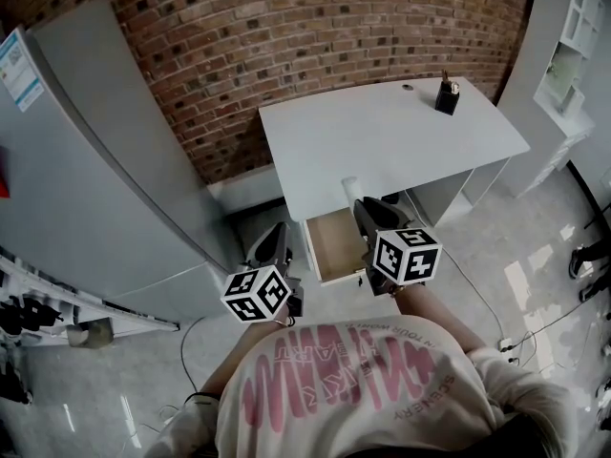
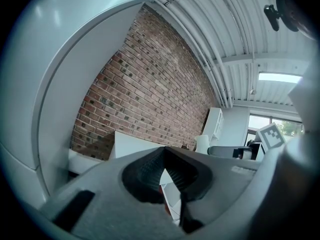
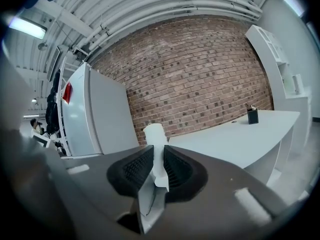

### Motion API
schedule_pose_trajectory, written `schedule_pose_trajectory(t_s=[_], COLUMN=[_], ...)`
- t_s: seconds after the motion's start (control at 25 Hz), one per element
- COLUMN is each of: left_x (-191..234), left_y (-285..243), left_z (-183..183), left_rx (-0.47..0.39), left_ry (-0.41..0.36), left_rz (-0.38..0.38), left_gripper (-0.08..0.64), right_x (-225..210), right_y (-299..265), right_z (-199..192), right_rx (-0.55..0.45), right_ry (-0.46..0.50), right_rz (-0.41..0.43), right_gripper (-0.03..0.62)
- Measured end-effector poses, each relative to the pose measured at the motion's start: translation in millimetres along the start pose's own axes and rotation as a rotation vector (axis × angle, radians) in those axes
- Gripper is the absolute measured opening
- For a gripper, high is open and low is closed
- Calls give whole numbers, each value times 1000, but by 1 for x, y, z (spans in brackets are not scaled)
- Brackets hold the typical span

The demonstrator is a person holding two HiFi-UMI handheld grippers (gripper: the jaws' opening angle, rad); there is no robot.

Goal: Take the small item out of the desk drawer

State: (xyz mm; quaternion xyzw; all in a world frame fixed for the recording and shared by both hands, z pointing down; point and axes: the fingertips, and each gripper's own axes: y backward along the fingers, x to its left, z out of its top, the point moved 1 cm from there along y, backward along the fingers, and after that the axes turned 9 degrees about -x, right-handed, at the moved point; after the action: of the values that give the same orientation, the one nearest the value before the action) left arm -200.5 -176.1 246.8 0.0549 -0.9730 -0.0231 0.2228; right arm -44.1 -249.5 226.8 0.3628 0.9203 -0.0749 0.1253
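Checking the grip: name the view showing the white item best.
Right gripper view: the white item stands close-up between the right gripper's jaws. Head view shows only its tip; left gripper view, a small distant shape.

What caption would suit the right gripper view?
Fingers pinch a small white item, with the white desk and brick wall behind.

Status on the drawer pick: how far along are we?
Done: the drawer stands open under the desk, and the small white item is out of it, up by the desk's front edge. In hand: the right gripper is clamped on that item; the left gripper is shut, empty and held low. Left, probably: set the item down and close the drawer.
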Motion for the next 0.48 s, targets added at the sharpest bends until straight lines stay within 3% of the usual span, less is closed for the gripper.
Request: schedule_pose_trajectory(t_s=[0.48], left_x=[3], left_y=[0], left_z=[-3], left_rx=[0], left_ry=[-4], left_rz=[6], left_gripper=[5], right_x=[-5], right_y=[-2], right_z=[-7], right_rx=[-9], right_ry=[0], right_rz=[-38], right_gripper=[89])
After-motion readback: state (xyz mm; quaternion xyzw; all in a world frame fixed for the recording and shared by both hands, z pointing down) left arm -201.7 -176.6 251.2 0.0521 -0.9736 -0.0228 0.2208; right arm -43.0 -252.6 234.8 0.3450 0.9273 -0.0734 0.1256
